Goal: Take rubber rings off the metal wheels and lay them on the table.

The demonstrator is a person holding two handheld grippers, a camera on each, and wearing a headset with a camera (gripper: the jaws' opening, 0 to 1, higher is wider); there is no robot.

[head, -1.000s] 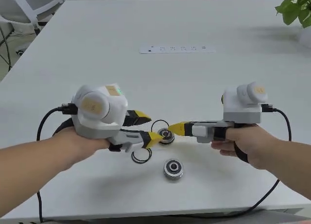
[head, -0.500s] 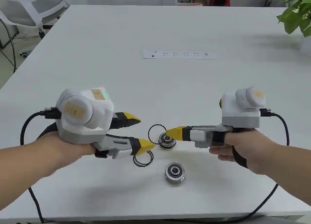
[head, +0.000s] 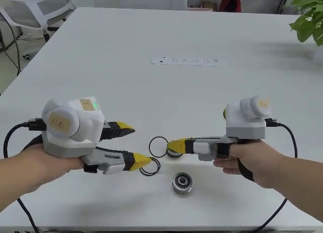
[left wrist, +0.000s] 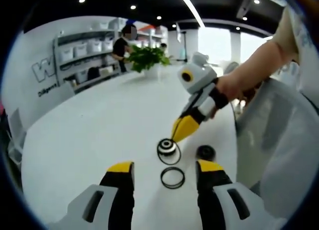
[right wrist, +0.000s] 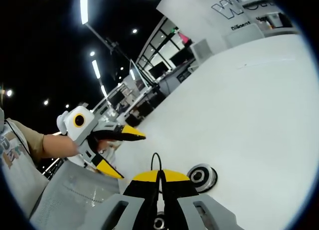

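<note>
Inward, left gripper point(head: 138, 144) jaws spread; right gripper point(head: 172, 145) pinches rubber ring point(head: 159, 138).

Bright, even ceiling strip lights point(right wrist: 84, 5) above the right gripper point(right wrist: 159, 175); soft shadows beneath it (fisheye edges bend).

Wheel point(head: 175, 153) perhaps half-hidden behind right hand-held gripper point(head: 170, 145)
</note>
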